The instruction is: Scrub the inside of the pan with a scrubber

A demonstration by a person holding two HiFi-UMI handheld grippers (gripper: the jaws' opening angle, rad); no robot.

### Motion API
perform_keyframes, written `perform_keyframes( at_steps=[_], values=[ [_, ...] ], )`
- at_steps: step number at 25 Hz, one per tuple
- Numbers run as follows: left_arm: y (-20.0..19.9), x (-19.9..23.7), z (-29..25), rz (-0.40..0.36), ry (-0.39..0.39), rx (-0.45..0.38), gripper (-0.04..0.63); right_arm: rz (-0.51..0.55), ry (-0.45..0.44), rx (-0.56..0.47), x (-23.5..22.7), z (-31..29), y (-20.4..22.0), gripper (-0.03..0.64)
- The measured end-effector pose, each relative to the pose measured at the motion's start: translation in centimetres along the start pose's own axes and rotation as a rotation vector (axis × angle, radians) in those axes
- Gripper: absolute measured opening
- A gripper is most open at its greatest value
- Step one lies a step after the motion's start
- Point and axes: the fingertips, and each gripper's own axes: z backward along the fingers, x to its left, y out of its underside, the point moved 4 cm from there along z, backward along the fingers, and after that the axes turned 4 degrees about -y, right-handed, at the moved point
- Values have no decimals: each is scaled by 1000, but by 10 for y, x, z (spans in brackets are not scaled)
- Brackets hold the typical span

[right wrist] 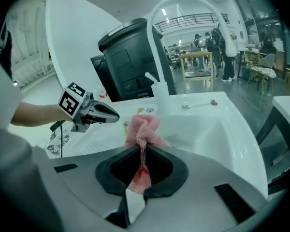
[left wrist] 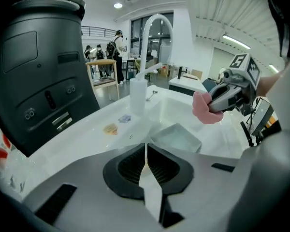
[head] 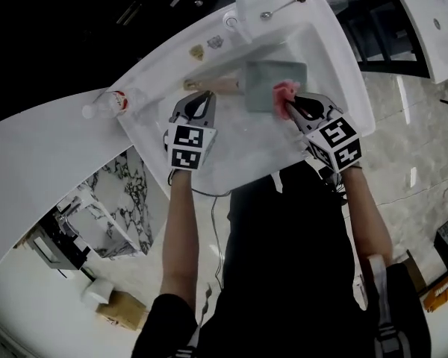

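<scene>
Down in the sink (head: pixel 246 159): the pan (head: pixel 275 80) lies flat on the basin floor, toward the far side, its handle (head: pixel 213 86) pointing left.
Pan's look: squarish, shallow-walled and grey-green, with a pale wooden handle; whether its inside is soiled is too small to tell.
Pan's handling: probably stiff metal with some weight, and apt to slide on the smooth white basin. It is best steadied by the handle, not the thin wall.
Scrubber (right wrist: pixel 144 127): a bunched puff of pink mesh. It looks soft and light and should squash flat under pressure.
Right gripper (right wrist: pixel 141 161): pinching the scrubber's tail, with the puff free ahead of the tips, over the pan's right edge.
Left gripper (left wrist: pixel 146 151): jaws pressed together with nothing between them, near the handle and not touching it.
</scene>
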Motion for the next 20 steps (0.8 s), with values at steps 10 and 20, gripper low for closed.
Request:
perform_keyframes(
  at_steps=[10, 20],
  values=[
    [43, 30, -57, 6, -116, 180, 43, -21, -53, 65, -44, -66, 9, 41],
    [48, 19, -85, -256, -25, 258, 155, -140, -46, 144, -69, -103, 37, 41]
  ],
)
